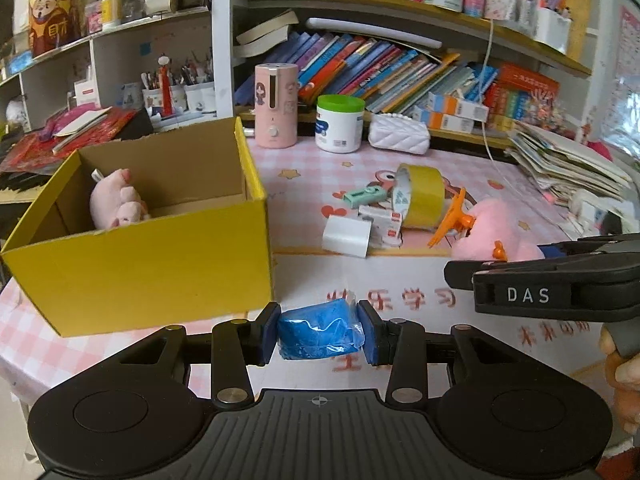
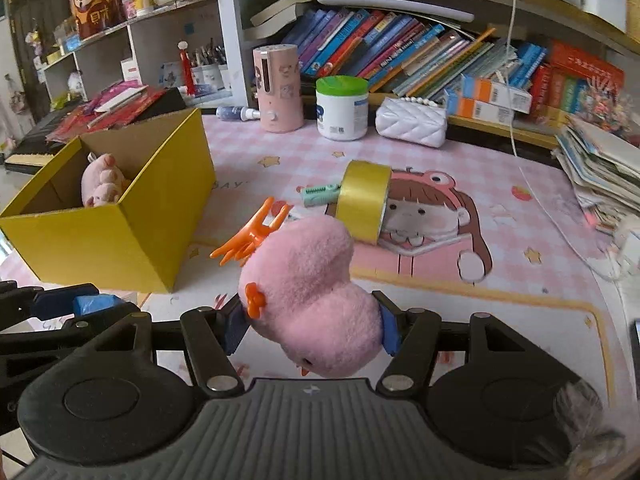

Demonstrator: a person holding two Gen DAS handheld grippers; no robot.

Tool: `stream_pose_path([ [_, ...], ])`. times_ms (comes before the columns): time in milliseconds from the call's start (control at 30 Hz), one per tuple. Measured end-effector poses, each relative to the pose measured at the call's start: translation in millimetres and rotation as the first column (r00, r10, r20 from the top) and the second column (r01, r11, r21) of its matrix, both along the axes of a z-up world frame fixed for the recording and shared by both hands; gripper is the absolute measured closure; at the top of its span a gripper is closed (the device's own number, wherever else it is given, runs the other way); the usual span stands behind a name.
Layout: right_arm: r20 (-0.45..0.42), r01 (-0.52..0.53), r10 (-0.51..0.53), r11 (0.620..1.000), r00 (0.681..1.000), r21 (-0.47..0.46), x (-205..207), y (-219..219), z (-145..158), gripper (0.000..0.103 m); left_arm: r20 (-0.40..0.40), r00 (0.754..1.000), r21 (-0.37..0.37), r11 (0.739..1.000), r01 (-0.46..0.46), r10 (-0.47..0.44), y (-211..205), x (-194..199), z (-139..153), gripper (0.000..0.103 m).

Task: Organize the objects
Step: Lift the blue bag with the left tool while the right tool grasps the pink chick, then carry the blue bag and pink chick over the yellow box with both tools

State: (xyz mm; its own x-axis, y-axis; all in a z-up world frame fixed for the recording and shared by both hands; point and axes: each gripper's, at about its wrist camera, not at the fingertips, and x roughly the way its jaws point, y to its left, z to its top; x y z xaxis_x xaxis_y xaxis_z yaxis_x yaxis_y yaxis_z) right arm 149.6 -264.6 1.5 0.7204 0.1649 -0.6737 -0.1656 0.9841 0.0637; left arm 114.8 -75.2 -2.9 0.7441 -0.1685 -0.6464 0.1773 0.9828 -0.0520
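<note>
Bookshelves crowd the back of the left wrist view, and below them we see a pink checked bench [image 1: 304, 168]. At left of frame stands the yellow box [image 1: 160, 256], open-topped, with one pink plush pig [image 1: 116, 202] already inside. Our left gripper [image 1: 319, 330] has its jaws clamped on a blue wrapped packet [image 1: 316, 334], lower centre, its long axis running across the frame from pad to pad. Right of centre a yellow tape roll [image 1: 424, 196], an orange hair clip [image 1: 452, 218] and small white boxes [image 1: 380, 220] lie unsorted.

From the right wrist view, our right gripper [image 2: 308, 326] grips a pink plush chick [image 2: 312, 296] at lower centre, held above the bench; its long axis tilts from upper right to lower centre, beak downward. We judge the sorting early: one toy boxed, two in hand, several left.
</note>
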Motion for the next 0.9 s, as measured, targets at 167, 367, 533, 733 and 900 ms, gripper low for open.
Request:
stream_pose_path([
  [167, -0.026, 0.019, -0.020, 1.000, 0.999, -0.020, -30.0, 28.1, -4.5, 0.042, -0.018, 1.000, -0.022, 1.000, 0.007, -0.007, 29.9, -19.6, -1.8, 0.064],
  [367, -0.051, 0.025, -0.027, 0.999, 0.998, -0.028, -68.0, 66.0, -9.8, 0.042, -0.027, 0.999, -0.019, 0.999, 0.030, -0.030, 62.4, -48.3, -4.6, 0.064],
  [533, -0.072, 0.041, -0.042, 0.999, 0.996, -0.015, -93.1, 94.7, -16.9, 0.042, -0.038, 0.999, -0.010, 0.999, 0.034, -0.035, 91.5, -72.4, -8.7, 0.064],
  [733, -0.096, 0.003, -0.004, 1.000, 0.995, -0.004, -114.7, 133.9, -24.2, 0.042, -0.042, 0.999, -0.008, 1.000, -0.011, 0.010, 129.2, -95.4, -9.7, 0.064],
  [900, -0.102, -0.042, 0.042, 0.999, 0.994, -0.001, -125.4, 161.1, -24.5, 0.042, -0.028, 0.999, -0.009, 0.999, -0.033, 0.033, 149.8, -111.1, -7.5, 0.064],
])
